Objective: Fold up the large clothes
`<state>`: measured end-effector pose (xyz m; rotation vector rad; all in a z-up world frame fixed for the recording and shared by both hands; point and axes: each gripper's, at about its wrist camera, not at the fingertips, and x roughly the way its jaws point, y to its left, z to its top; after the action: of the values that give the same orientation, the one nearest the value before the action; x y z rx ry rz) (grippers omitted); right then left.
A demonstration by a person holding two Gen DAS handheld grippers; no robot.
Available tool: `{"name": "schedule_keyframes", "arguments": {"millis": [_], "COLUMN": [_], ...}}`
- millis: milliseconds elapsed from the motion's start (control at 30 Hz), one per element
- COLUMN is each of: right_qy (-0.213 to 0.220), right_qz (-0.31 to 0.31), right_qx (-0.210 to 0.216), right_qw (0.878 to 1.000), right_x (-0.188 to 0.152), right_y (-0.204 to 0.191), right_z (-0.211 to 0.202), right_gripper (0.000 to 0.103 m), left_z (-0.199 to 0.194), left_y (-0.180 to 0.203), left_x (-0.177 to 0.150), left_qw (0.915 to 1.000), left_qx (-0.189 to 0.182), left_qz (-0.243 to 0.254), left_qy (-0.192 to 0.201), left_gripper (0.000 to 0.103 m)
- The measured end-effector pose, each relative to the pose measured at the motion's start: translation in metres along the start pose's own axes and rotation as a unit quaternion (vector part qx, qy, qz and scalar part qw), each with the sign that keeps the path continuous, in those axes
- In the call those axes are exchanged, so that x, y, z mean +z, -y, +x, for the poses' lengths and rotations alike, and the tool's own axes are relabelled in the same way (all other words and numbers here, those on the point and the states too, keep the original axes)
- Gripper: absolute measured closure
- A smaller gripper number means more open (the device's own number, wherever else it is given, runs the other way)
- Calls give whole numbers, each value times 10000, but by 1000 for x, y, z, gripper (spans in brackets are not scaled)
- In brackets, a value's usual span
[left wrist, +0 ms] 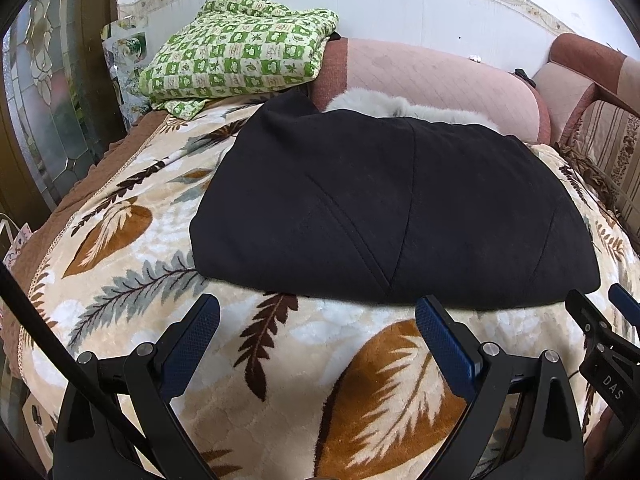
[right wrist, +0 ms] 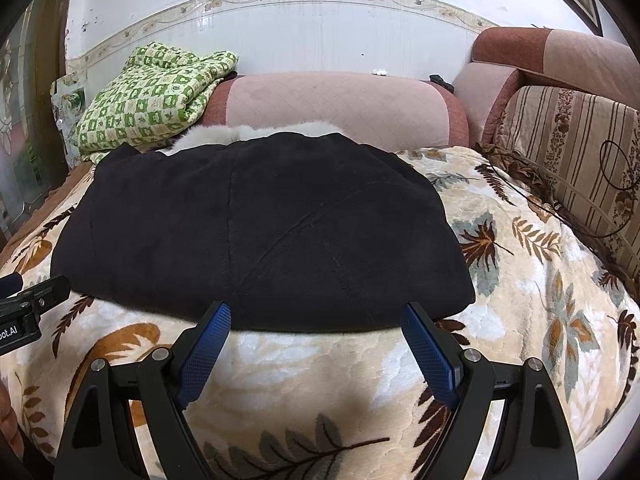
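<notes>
One folded black cloth garment (left wrist: 384, 208), matte with stitched seams, lies flat on a plush cream blanket printed with brown and grey leaves (left wrist: 132, 280). Its near edge runs just ahead of both sets of fingertips. Left gripper (left wrist: 318, 310): jaws wide apart, empty, blue textured pads over bare blanket. Right gripper (right wrist: 316, 314): jaws likewise spread, tips at the garment's hem; contact cannot be told. Open blanket extends to either side of the jaws. Beyond the garment: a white fluffy trim (right wrist: 248, 132), one pink quilted bolster (right wrist: 340, 108), one green-checked folded quilt (left wrist: 236, 52).
</notes>
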<state>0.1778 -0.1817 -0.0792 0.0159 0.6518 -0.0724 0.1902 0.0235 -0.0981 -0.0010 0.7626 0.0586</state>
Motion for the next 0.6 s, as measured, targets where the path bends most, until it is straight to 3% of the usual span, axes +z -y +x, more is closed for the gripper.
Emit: {"name": "schedule_keyframes", "arguments": {"millis": [600], "right_qy": [-11], "right_qz": [-6], "right_qx": [11], "right_qw": [10000], "right_x": [-1], "right_y": [0], "right_z": [1], "right_gripper": [13], "left_z": [1], "left_y": [0], "left_x": [-1], "left_qw": [9999], "left_qx": [-110], "left_qz": [11], "left_qy": [-35], "left_gripper": [5]}}
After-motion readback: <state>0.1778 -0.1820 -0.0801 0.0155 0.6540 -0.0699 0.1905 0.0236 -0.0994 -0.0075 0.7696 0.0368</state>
